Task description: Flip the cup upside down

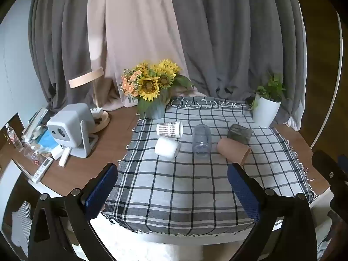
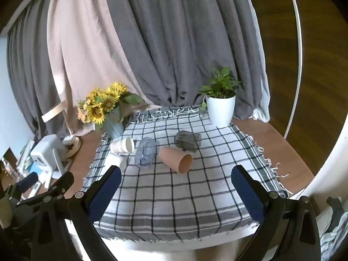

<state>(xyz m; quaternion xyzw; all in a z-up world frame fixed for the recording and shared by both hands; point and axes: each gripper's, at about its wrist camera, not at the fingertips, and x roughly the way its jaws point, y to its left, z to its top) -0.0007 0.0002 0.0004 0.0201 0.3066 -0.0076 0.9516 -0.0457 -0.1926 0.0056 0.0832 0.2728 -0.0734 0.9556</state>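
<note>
Several cups lie on their sides on the checked cloth [image 1: 184, 187]: a patterned white cup [image 1: 169, 129], a plain white cup [image 1: 167, 147], a clear plastic cup [image 1: 201, 141], a tan cup [image 1: 233, 151] and a dark grey cup [image 1: 240, 133]. The right wrist view shows them too: patterned [image 2: 122, 145], white [image 2: 119, 161], clear [image 2: 145, 151], tan [image 2: 175, 159], grey [image 2: 188, 140]. My left gripper [image 1: 174, 187] is open and empty, near the cloth's front. My right gripper [image 2: 176, 189] is open and empty, short of the tan cup.
A sunflower vase [image 1: 152, 91] stands at the cloth's back left, a white plant pot [image 1: 265, 111] at the back right. A projector [image 1: 69, 128], a lamp base [image 1: 101, 117] and a remote [image 1: 42, 169] crowd the wooden table's left. Curtains hang behind.
</note>
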